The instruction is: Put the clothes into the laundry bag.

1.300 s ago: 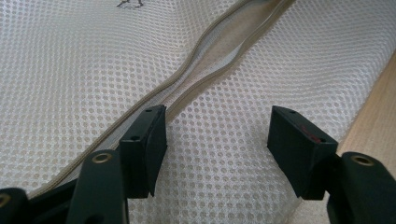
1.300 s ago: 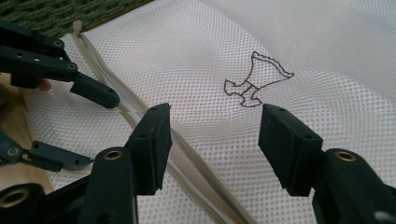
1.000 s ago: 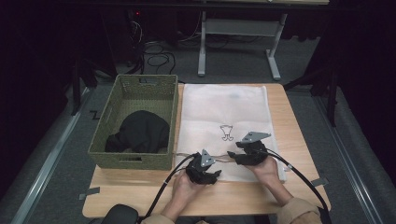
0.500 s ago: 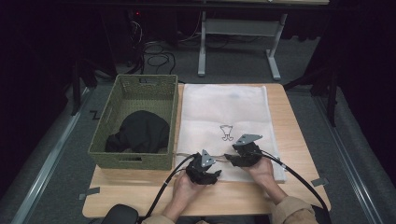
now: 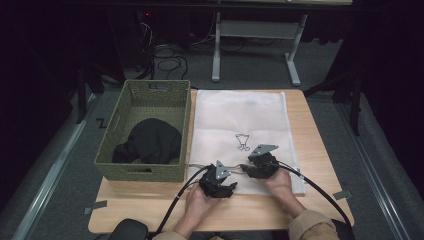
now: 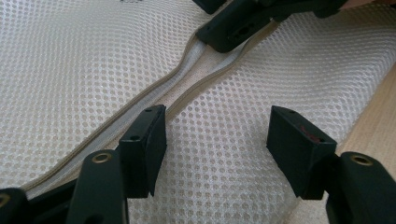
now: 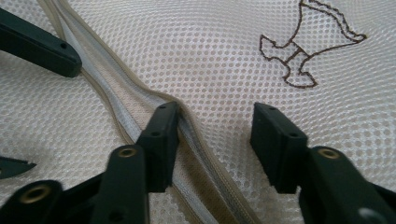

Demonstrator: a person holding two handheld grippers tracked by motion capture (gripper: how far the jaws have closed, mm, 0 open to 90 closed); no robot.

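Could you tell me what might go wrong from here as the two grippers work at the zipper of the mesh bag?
1. Both the left gripper and right gripper stand open over the mesh bag; closing could pinch loose mesh rather than the zipper edge.
2. The zipper opening gapes only slightly; pulling unevenly could drag the whole bag across the table.
3. The grippers sit close together and could collide.

Dark room with grey carpet floor (image 5: 65, 175), a white-legged desk frame (image 5: 255, 47) and tangled cables (image 5: 167, 55).
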